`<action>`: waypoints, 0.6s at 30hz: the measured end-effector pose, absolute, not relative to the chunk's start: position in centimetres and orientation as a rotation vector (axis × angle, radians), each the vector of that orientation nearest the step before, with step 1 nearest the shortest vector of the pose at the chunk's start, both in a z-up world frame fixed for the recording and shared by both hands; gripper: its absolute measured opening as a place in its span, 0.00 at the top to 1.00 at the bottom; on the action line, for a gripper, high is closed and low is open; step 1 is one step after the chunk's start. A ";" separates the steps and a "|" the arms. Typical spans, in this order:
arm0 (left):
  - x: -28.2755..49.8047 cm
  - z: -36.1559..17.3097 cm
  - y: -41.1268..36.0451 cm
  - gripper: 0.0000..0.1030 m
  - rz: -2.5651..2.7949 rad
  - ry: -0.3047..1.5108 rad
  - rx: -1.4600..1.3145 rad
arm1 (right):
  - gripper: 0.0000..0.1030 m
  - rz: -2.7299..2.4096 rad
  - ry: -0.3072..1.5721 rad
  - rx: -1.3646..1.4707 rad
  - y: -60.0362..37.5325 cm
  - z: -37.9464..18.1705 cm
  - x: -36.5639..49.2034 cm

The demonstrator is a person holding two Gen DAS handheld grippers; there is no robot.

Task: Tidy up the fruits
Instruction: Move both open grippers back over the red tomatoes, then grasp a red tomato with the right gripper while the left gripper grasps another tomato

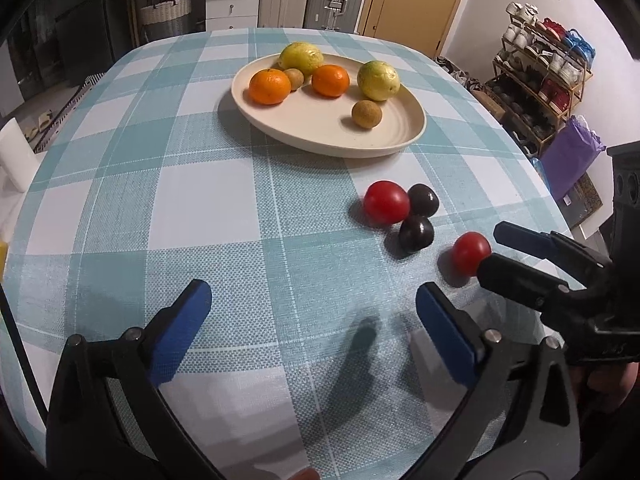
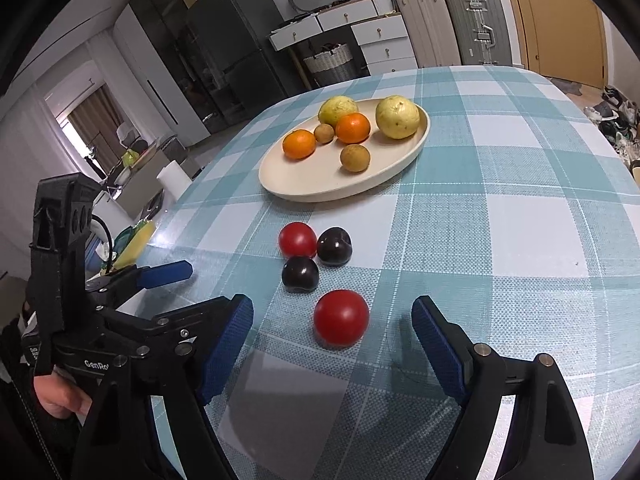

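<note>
Resting on the table: four loose fruits on a blue-and-white checked tablecloth (image 1: 224, 208), in front of a cream plate (image 1: 400, 136).
Loose cluster: a red tomato (image 1: 386, 202) touches two dark plums (image 1: 423, 199), one behind it and one (image 1: 416, 233) nearer the camera.
Lone fruit: a second red tomato (image 2: 341, 318) lies apart from the cluster, closer to the grippers.
Plate contents: two oranges (image 1: 269, 86), two yellow-green guavas (image 1: 378, 80) and two small brown round fruits (image 1: 366, 113); the oranges and one brown fruit sit toward the far side, the other brown fruit alone on the bare near part.
Right gripper (image 2: 332, 344): fingers spread wide, blue pads (image 2: 436, 346) on either side of the lone tomato, not touching it; the tomato lies just ahead of the gap.
Left gripper (image 1: 312, 320): fingers spread wide over bare cloth, holding nothing, left of the right gripper.
Background: white drawers (image 2: 384, 36), suitcases (image 2: 476, 24) and a shoe rack (image 1: 540, 80) beyond the table.
</note>
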State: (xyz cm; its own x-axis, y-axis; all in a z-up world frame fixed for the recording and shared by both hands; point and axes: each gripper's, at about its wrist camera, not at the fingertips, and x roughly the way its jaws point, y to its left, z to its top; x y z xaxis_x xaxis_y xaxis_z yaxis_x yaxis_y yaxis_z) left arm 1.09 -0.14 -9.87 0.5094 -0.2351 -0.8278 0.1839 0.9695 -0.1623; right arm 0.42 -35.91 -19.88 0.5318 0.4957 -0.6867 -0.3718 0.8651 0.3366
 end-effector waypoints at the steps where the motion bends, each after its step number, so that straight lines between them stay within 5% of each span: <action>1: 1.1 -9.9 0.0 0.01 -0.252 1.008 -0.059 | 0.21 0.522 0.868 0.152 -35.8 -19.9 0.4; 12: 1.4 -10.3 1.6 0.01 -0.260 1.021 -0.137 | 0.40 0.548 0.906 0.154 -35.1 -20.5 0.8; 18: 2.0 -10.5 2.2 0.01 -0.285 1.038 -0.202 | 0.70 0.532 0.925 0.169 -35.3 -21.0 1.0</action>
